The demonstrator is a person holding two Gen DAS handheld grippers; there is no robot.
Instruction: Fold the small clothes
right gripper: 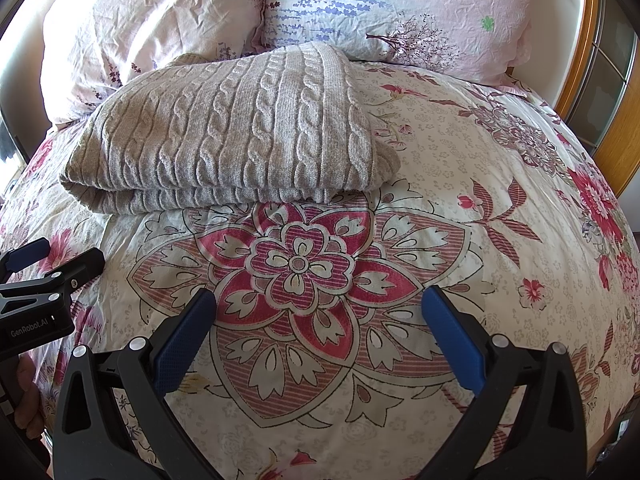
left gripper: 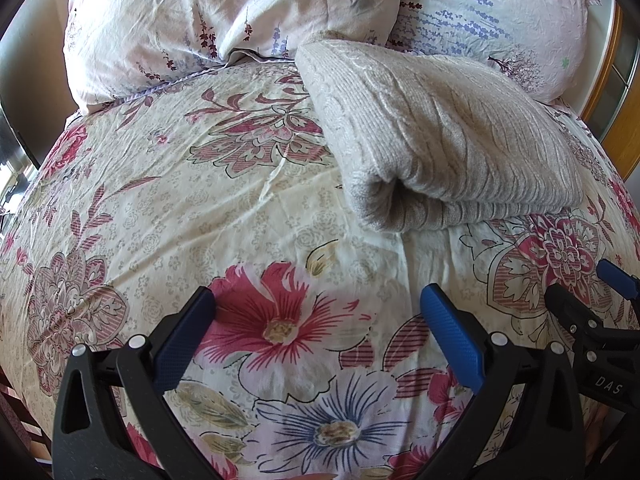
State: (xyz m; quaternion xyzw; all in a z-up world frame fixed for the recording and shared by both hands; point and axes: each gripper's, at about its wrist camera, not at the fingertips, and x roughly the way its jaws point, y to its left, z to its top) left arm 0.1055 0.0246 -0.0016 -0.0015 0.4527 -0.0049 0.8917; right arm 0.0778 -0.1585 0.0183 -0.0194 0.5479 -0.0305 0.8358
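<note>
Bedding fills both views: a floral bedspread (left gripper: 248,216) printed with red, pink and blue flowers covers nearly the whole frame, lying smooth with a few shallow creases. Two pillows (left gripper: 224,12) in pale flowered cases lean along the top edge of each view, side by side and touching. A strip of wooden frame (right gripper: 616,136) shows at the right edge.

Next in size is the sweater (right gripper: 236,136), a beige cable-knit piece folded into a thick rectangle. In the right wrist view it lies in the upper left of the frame, flat on the bedspread, its far edge up against the pillows and its folded near edge facing the camera. In the left wrist view the same sweater (left gripper: 440,136) sits in the upper right of the frame, with a rolled fold showing at its near left corner.

The left gripper (left gripper: 318,300) is at the bottom of its own view, jaws wide apart and holding nothing, above a red flower and well short of the sweater. The right gripper (right gripper: 319,300) is likewise spread and empty, over a large red medallion print, near the sweater's folded edge but not touching it. Each gripper appears at the side edge of the other's view.
</note>
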